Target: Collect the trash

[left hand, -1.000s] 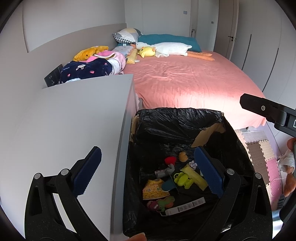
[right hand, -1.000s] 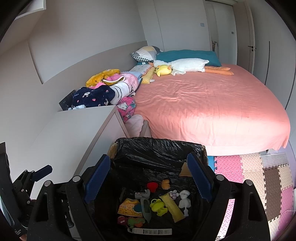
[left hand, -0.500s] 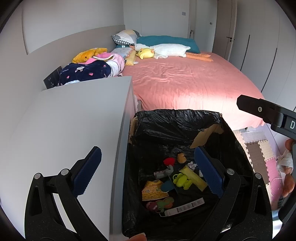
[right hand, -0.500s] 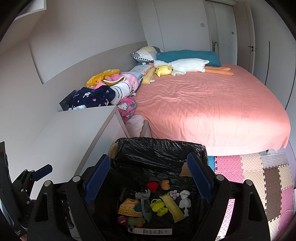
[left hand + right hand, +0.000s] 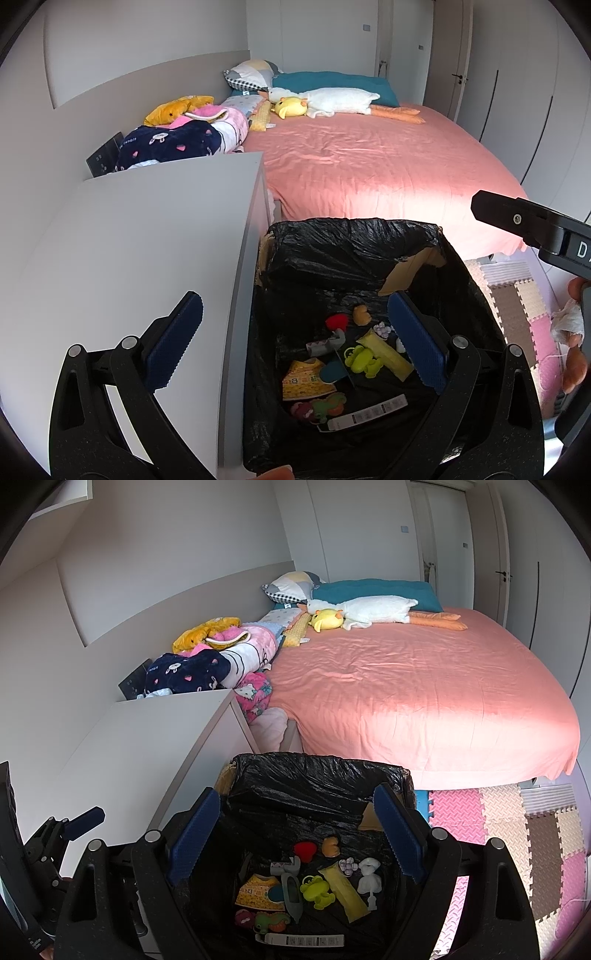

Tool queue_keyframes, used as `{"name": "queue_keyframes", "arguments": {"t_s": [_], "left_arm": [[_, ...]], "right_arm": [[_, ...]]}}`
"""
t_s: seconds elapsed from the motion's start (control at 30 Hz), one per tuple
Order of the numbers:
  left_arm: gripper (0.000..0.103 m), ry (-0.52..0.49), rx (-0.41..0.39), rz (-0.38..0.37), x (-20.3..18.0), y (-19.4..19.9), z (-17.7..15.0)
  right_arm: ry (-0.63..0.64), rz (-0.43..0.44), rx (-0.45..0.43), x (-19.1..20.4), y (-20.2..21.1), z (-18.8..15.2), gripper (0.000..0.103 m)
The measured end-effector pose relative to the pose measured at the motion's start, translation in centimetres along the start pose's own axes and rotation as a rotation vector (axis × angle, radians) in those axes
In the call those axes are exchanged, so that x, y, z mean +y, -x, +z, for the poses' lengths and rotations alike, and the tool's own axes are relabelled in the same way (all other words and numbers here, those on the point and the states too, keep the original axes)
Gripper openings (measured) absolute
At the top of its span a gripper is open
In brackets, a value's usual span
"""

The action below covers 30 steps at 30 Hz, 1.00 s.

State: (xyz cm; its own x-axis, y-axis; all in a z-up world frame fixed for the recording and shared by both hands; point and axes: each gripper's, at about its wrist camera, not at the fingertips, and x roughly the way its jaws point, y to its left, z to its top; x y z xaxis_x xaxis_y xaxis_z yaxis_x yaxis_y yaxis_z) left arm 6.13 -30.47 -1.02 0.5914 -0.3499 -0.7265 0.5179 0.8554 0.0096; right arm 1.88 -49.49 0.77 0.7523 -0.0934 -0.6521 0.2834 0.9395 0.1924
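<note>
A cardboard box lined with a black trash bag (image 5: 354,247) (image 5: 314,775) stands on the floor between the white cabinet and the bed. Several small bits of trash lie at its bottom, among them a lime-green piece (image 5: 364,360) (image 5: 316,890), a red piece (image 5: 337,322) and a white strip (image 5: 369,410). My left gripper (image 5: 295,347) hovers open over the box's left rim, nothing between its blue pads. My right gripper (image 5: 295,834) hangs open above the box, also holding nothing. The right gripper's body (image 5: 535,229) shows at the right edge of the left wrist view.
A white cabinet (image 5: 129,258) stands left of the box. Behind lies a bed with a pink sheet (image 5: 424,686), plush toys and folded blankets (image 5: 221,657). Foam floor mats (image 5: 517,819) cover the floor on the right. Wardrobe doors line the far wall.
</note>
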Motion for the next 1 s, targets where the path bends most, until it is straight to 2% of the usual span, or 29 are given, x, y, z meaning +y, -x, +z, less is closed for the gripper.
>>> {"name": "queue_keyframes", "arguments": {"t_s": [0.47, 0.73, 1.0], "left_arm": [[0.097, -0.013, 0.013, -0.005, -0.08, -0.25, -0.13], [0.097, -0.020, -0.021, -0.010, -0.40, 0.22, -0.39], [0.097, -0.009, 0.001, -0.010, -0.52, -0.10, -0.30]], "right_arm": [[0.000, 0.000, 0.001, 0.03, -0.01, 0.03, 0.085], [-0.002, 0.000, 0.003, 0.11, -0.10, -0.13, 0.085], [-0.003, 0.000, 0.006, 0.05, -0.08, -0.40, 0.085]]}}
